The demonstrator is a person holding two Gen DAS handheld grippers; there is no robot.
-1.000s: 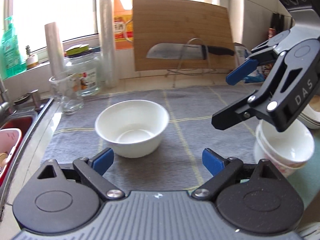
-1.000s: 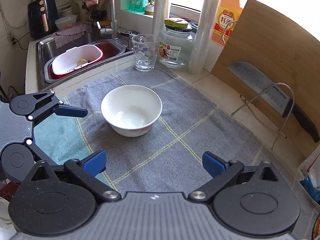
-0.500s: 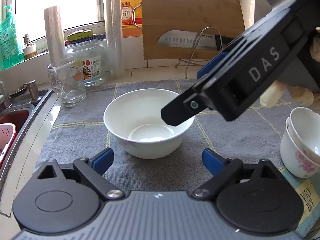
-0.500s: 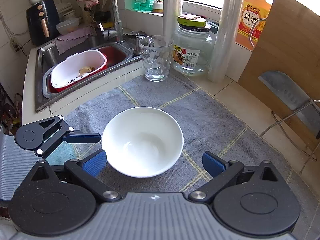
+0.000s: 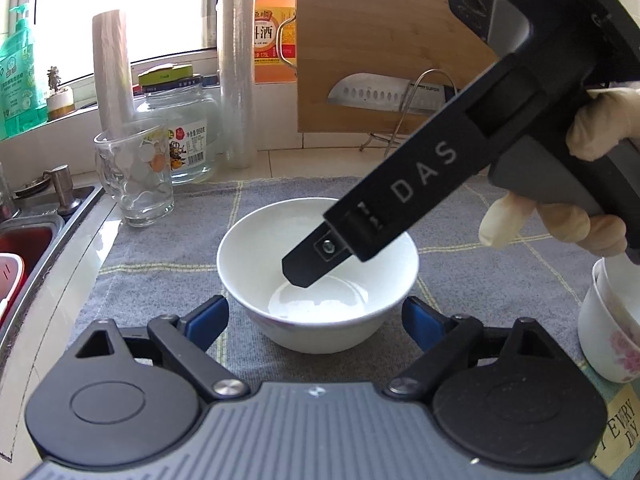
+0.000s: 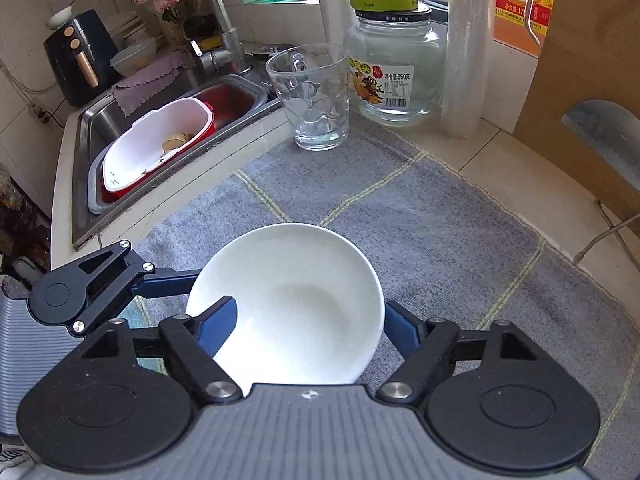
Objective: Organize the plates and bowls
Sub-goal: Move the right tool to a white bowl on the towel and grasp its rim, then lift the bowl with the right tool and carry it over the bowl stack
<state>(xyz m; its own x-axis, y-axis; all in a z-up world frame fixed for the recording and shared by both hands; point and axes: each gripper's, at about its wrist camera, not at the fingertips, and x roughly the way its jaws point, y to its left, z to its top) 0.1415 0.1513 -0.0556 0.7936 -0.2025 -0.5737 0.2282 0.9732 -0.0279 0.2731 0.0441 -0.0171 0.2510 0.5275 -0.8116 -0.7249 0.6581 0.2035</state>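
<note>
A white bowl [image 5: 256,264] stands upright on the grey cloth [image 5: 168,248]; it also shows in the right wrist view [image 6: 292,304]. My left gripper [image 5: 316,316] is open, its blue pads either side of the bowl's near wall. My right gripper [image 6: 310,320] is open over the bowl, one blue pad inside the rim, the other outside it; whether the pads touch the bowl I cannot tell. Its black finger [image 5: 316,256] hangs inside the bowl in the left wrist view. Stacked flowered bowls [image 5: 612,320] stand at the right edge.
A glass mug [image 6: 310,96], a jar [image 6: 394,68] and plastic rolls [image 5: 236,64] stand behind the cloth. A cutting board [image 5: 380,60] with a knife [image 5: 372,98] on a rack leans at the back. The sink [image 6: 180,96] with a red-and-white tub [image 6: 156,144] is left.
Both grippers have moved closer to the white bowl. The right gripper has come down so that one finger is now inside the bowl.
</note>
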